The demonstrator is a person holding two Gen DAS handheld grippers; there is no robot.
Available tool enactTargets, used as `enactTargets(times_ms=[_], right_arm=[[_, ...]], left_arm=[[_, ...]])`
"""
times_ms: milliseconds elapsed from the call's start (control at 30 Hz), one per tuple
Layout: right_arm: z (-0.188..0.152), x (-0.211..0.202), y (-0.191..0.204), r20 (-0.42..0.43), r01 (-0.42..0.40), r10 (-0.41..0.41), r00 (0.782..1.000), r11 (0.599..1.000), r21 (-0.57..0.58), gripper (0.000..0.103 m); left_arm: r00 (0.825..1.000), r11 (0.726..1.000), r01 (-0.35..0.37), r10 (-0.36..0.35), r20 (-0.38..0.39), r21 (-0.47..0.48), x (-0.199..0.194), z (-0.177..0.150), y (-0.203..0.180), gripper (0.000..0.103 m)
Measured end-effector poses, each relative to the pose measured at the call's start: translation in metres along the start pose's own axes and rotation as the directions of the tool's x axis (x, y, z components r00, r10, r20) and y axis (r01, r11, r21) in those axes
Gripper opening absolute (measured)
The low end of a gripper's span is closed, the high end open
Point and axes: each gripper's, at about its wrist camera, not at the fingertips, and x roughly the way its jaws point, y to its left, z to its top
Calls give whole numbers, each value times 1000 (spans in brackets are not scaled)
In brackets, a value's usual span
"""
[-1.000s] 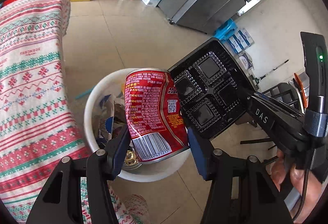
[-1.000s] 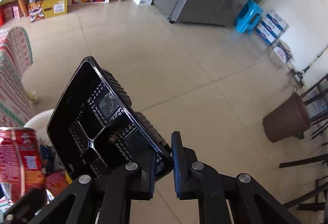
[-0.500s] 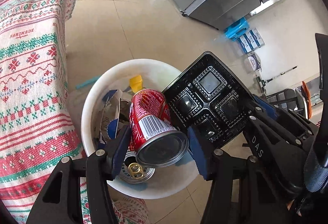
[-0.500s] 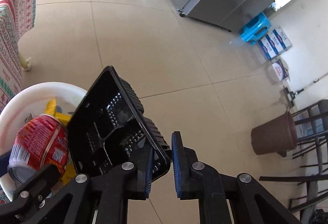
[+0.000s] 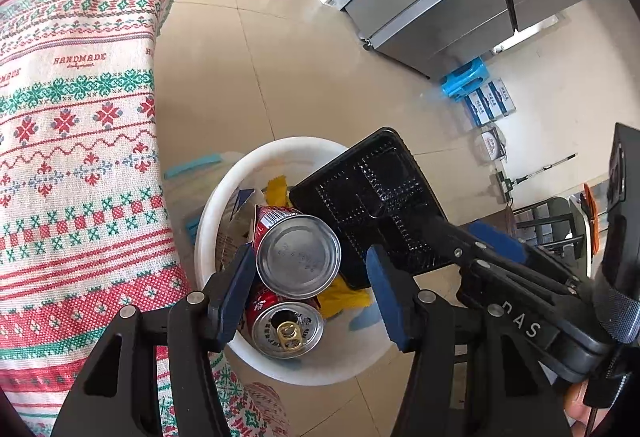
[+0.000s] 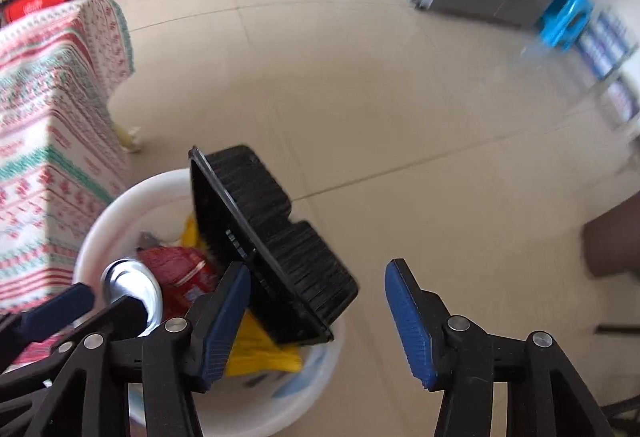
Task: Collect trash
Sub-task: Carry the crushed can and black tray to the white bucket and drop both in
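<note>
Tiled floor [image 6: 400, 97], patterned cloth [image 5: 72, 125] at left. White bin [image 5: 216, 221] beneath both grippers. Left gripper [image 5: 312, 277] angled down, jaws spread around falling can [image 5: 298, 257]. Right gripper [image 6: 316, 313] jaws opening; black tray [image 6: 272, 237] drops at the bin's far rim.

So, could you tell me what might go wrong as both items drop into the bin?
1. The black tray is tilted across the white bin rim while the right gripper opens; it may tip onto the floor.
2. The red can between the left gripper fingers could bounce off the can below.
</note>
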Motion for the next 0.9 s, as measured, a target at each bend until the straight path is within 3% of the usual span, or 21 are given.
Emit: enactTargets(times_ms=[100, 300, 467, 567, 600, 700, 900], right_arm=[[-1, 11, -5, -73, -119, 122, 990, 992, 50, 58], [-4, 29, 11, -181, -257, 263, 948, 965, 56, 54], [-11, 14, 7, -157, -331, 343, 926, 938, 99, 54], [-14, -9, -3, -78, -388, 397, 915, 915, 107, 54], [-13, -12, -4, -61, -396, 404, 913, 912, 110, 55], [-11, -13, -4, -46, -337, 344, 938, 935, 110, 55], [-8, -17, 6, -43, -332, 336, 941, 940, 81, 55]], left_arm=[[1000, 1000, -4, 4, 3, -12, -3, 0, 6, 60], [1000, 998, 1, 0, 17, -59, -18, -2, 20, 60], [999, 999, -15, 16, 40, -32, -34, -7, 21, 60], [999, 1000, -26, 26, 47, 0, -41, -11, 20, 60], [998, 999, -37, 37, 50, 10, -43, -13, 20, 60], [996, 997, -65, 62, 68, 36, -52, -18, 18, 60], [990, 993, -114, 110, 91, 35, -72, -23, 20, 60]])
